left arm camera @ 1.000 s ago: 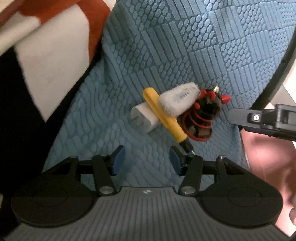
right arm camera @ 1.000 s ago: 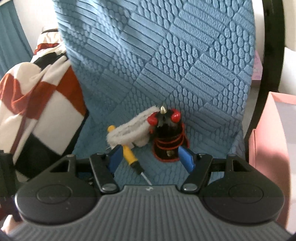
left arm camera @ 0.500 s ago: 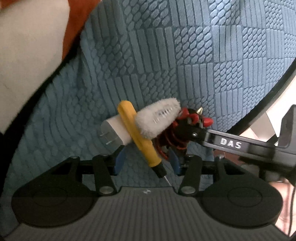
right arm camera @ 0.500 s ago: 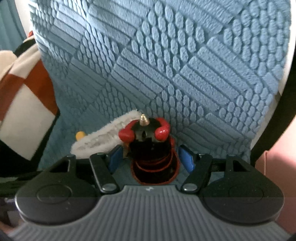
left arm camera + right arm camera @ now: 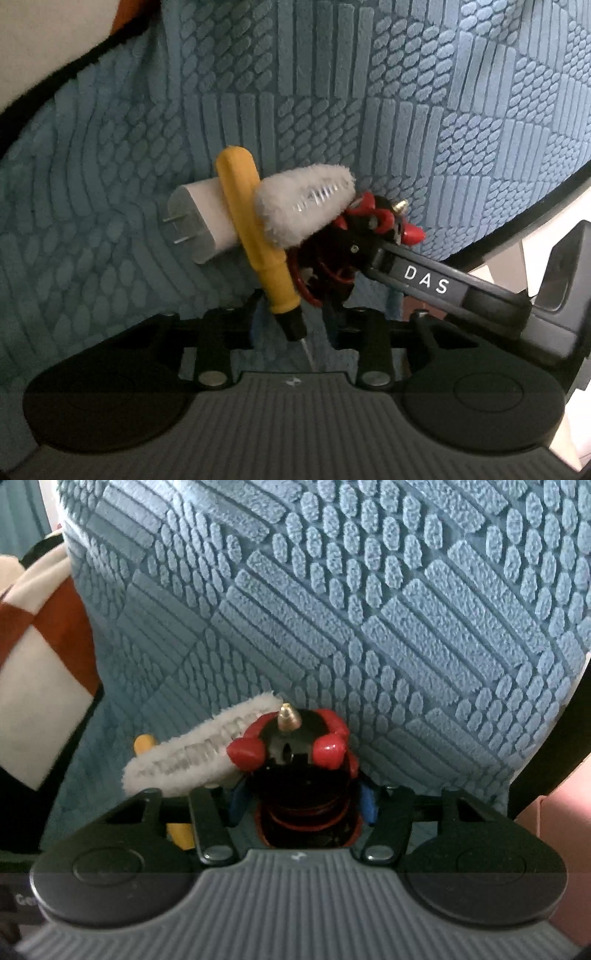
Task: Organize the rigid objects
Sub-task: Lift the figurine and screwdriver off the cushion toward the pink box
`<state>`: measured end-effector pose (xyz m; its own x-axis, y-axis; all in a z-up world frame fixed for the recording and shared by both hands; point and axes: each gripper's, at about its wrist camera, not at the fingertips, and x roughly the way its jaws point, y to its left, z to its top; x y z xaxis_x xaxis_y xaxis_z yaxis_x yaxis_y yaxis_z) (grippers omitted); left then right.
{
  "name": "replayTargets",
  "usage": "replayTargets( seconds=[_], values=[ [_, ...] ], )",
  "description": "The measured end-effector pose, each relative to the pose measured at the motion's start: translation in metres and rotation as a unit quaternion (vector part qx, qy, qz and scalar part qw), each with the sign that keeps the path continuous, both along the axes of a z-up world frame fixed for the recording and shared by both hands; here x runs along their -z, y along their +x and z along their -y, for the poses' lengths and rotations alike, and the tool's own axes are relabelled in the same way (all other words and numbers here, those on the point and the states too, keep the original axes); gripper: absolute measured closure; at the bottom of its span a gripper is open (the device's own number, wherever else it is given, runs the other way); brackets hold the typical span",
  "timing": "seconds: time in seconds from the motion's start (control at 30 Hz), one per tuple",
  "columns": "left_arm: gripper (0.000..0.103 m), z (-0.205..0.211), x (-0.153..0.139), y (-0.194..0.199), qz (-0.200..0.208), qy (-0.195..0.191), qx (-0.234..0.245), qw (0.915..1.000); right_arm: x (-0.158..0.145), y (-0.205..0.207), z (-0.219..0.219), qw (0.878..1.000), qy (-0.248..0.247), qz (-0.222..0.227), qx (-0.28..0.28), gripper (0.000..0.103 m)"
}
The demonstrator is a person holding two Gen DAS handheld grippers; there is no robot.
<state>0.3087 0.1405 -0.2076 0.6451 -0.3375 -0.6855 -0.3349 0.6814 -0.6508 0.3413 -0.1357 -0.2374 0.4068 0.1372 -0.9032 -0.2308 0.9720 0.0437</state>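
Observation:
A small pile lies on the blue textured cushion (image 5: 332, 110): a white charger plug (image 5: 201, 225), a yellow-handled screwdriver (image 5: 258, 243) across it, a white fuzzy piece (image 5: 303, 206) and a black-and-red spiked toy (image 5: 365, 229). My left gripper (image 5: 291, 325) is open, its fingers on either side of the screwdriver's lower handle and shaft. My right gripper (image 5: 301, 801) reaches in from the right; its blue pads (image 5: 365, 801) sit close against both sides of the toy (image 5: 295, 753), gap still visible. The screwdriver (image 5: 144, 744) and fuzzy piece (image 5: 195, 753) lie left of it.
A red, white and black blanket (image 5: 37, 657) lies left of the cushion. A pink box (image 5: 554, 849) stands at the right. The cushion's dark edge (image 5: 535, 218) runs along the right side.
Both grippers have moved forward onto the pile. The left one now straddles the screwdriver. The right one has closed in around the toy, its jaws narrower than before.

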Motion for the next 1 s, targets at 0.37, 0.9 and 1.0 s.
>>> replayTargets(
  seconds=[0.37, 0.9, 1.0],
  values=[
    [0.080, -0.003, -0.002, -0.005, -0.025, -0.018, -0.001, 0.9995, -0.004, -0.016, -0.003, 1.000, -0.014, 0.002, 0.011, 0.046],
    [0.081, 0.000, -0.043, -0.085, -0.043, -0.050, -0.004, 0.9978, -0.042, -0.095, 0.008, 0.998, -0.055, -0.039, 0.020, 0.046],
    [0.081, 0.002, -0.050, -0.100, -0.051, -0.044, -0.002, 0.9977, -0.048, -0.108, 0.007, 0.998, -0.045, -0.047, 0.023, 0.046]
  ],
)
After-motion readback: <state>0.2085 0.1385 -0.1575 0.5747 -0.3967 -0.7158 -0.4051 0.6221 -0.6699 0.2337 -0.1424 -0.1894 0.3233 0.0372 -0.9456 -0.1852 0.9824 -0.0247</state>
